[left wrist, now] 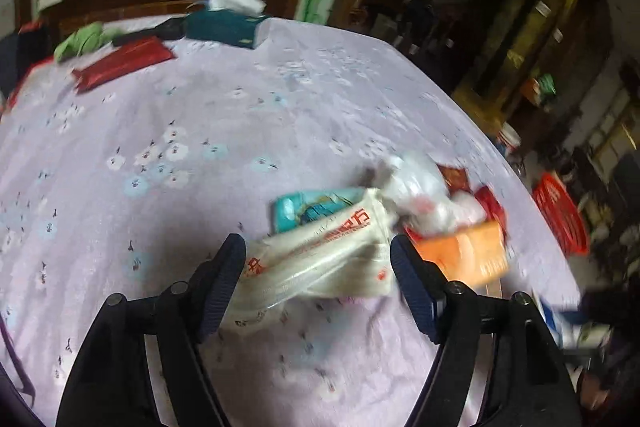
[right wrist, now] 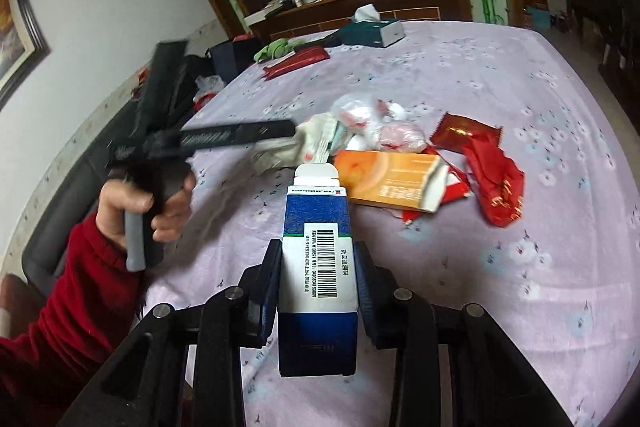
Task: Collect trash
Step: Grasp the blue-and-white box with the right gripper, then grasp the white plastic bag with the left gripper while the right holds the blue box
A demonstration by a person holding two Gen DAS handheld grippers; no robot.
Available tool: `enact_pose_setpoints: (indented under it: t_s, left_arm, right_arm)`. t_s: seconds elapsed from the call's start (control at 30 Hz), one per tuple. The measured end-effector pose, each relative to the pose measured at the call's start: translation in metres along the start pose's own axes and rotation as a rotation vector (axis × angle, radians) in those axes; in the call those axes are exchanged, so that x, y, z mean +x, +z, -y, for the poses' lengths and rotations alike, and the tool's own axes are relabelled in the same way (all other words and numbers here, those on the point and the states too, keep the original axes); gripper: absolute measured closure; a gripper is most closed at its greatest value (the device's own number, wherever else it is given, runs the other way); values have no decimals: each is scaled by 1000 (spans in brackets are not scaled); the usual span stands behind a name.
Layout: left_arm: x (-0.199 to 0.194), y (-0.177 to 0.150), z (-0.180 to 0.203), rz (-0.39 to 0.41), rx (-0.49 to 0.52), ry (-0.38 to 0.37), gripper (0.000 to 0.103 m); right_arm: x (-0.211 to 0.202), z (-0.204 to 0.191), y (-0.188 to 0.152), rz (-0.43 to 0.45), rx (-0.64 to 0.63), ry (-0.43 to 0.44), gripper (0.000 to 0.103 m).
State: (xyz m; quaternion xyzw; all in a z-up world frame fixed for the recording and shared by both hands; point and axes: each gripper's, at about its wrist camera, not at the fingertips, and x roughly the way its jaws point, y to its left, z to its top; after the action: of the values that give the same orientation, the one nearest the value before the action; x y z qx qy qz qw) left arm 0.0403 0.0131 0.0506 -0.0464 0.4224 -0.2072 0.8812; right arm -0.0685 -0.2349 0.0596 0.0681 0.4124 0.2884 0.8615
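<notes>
Right claw (right wrist: pixel 318 259) squeezes a blue & white box (right wrist: pixel 318 267); left claw (left wrist: pixel 318 259) is wide open by the trash.

Box stands up between the right fingers, barcode facing the camera, flap open on top. Left claw's fingers sit on both sides of a white bag w/ red letters (left wrist: pixel 320 259), not pinching it; can't tell if they touch. Trash pile lies on the purple flowery cloth (right wrist: pixel 500 267): orange box (right wrist: pixel 396 183), red wrappers (right wrist: pixel 496 183), clear bags (right wrist: pixel 384 127), teal pack (left wrist: pixel 308 209). A hand (right wrist: pixel 136 207) in a red sleeve holds the left claw's handle. Tissue box (right wrist: pixel 372 29) sits at the far end.
</notes>
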Motion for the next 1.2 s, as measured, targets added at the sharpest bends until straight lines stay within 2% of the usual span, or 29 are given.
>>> enact_pose_setpoints:
  t_s: [0.1, 0.2, 0.3, 0.47, 0.57, 0.6, 0.77, 0.87, 0.97, 1.0, 1.1, 1.2]
  left_arm:
    - [-7, -14, 16, -34, 70, -30, 30]
    - [-8, -24, 34, -42, 186, 38, 30]
    - [-7, -27, 40, -63, 234, 41, 30]
    - [4, -26, 43, -78, 326, 99, 27]
    - [15, -27, 38, -108, 358, 124, 26]
    - [17, -27, 36, -112, 362, 120, 23]
    - [16, -31, 37, -101, 388, 99, 23]
    - [16, -39, 48, -111, 440, 120, 23]
    - [14, -44, 60, -130, 446, 164, 27]
    - [10, -45, 64, -142, 430, 151, 33]
    - [-3, -46, 76, -143, 433, 82, 34]
    - [-11, -45, 85, -108, 478, 93, 33]
  right_arm:
    - [-4, 5, -2, 12, 14, 6, 66]
    - [-5, 8, -6, 19, 30, 19, 66]
    - [-8, 11, -9, 21, 48, 19, 66]
    - [-14, 18, -13, 29, 73, 25, 66]
    - [-16, 19, -16, 32, 91, 32, 66]
    - [-16, 20, -16, 31, 95, 32, 66]
    - [-17, 23, -17, 41, 106, 30, 66]
    - [-17, 24, -17, 42, 114, 21, 66]
    - [-18, 26, -18, 42, 123, 17, 66]
    - [-19, 27, -18, 44, 124, 18, 66]
    - [-23, 28, -18, 53, 126, 15, 66]
    - [-27, 29, -18, 61, 130, 16, 66]
